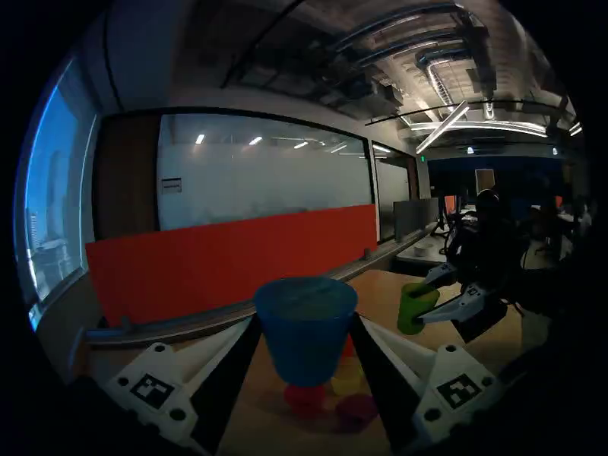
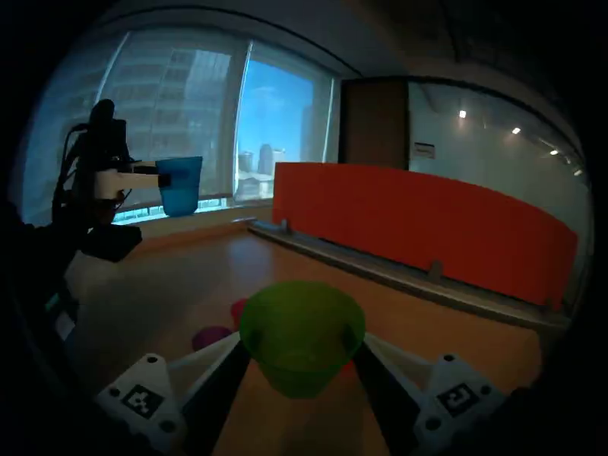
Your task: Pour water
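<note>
Blue cup (image 1: 305, 334) clamped upright in my left gripper (image 1: 305, 325), above the wooden table (image 1: 374, 287); green cup (image 2: 302, 338) clamped in my right gripper (image 2: 302, 353), well apart. I should bring rims near, keep one level, tip the other slowly.

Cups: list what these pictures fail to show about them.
- Left gripper view, blue cup: water level, hidden by its own wall and dim light.
- Right gripper view, green cup: contents, too dark to tell.
- Left gripper view, coloured pieces on the table: shapes, partly behind the blue cup.
</note>
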